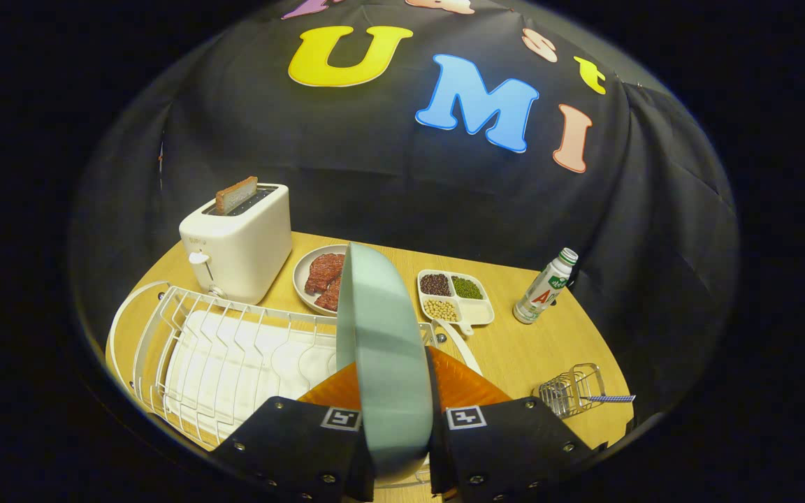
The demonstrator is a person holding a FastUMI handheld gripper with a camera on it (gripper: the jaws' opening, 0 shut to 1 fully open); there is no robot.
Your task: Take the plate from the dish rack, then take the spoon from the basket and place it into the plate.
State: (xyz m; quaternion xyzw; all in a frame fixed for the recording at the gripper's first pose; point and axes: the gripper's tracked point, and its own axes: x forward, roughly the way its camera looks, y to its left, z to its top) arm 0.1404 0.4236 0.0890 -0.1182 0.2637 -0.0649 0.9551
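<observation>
Plate [381, 349]: upright, edge-on, clamped in tool [395, 419], above rack [221, 349]. Risk: thin-rim grip slips; plate drops onto rack. Spoon [608, 399] in basket [574, 391] right of rack.

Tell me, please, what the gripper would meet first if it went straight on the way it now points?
Probably the plate of meat beyond the dish rack; depth is unclear. The gripper has its fingers shut on the green plate, held edge-on.
</observation>
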